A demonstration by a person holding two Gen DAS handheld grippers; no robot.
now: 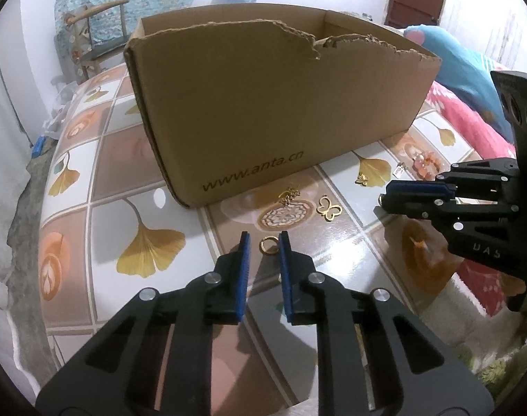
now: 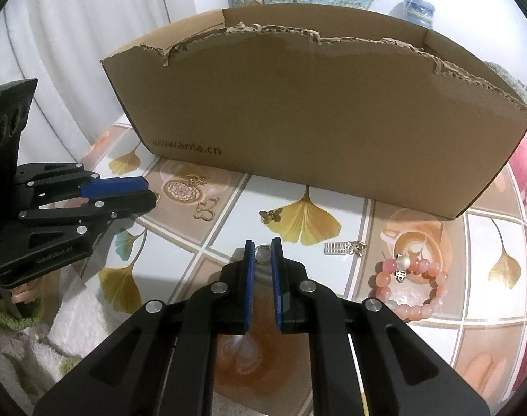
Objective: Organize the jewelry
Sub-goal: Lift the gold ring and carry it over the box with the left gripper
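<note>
The left gripper (image 1: 264,239) has its jaws released, slightly parted, tips down at the tabletop (image 1: 100,228). A gold ring (image 1: 269,245) lies between the tips, close against the right-hand pad with a gap at the other. The right gripper (image 2: 262,242) has its jaws clenched on a small grey ring (image 2: 262,253), which fills the narrow gap between the blue pads.

Beyond the left jaws lie a tangled gold chain (image 1: 290,195) and a gold open-outline butterfly pendant (image 1: 329,208), near each other. Farther right, a small gold butterfly charm (image 2: 271,215) sits on a printed ginkgo leaf. All three rest just in front of a cardboard box (image 1: 263,104), open-topped with a torn rim and printed with a web address.

Only the right wrist view shows clearly a pink bead bracelet (image 2: 407,286) with a silver charm, a small silver bar (image 2: 334,248), and a tiny gold charm (image 2: 357,248) beside the bar. Only the left wrist view shows the gold ring.

Count: two rings, two butterfly pieces, one chain, one bracelet, one bar, one tiny charm, one box.
</note>
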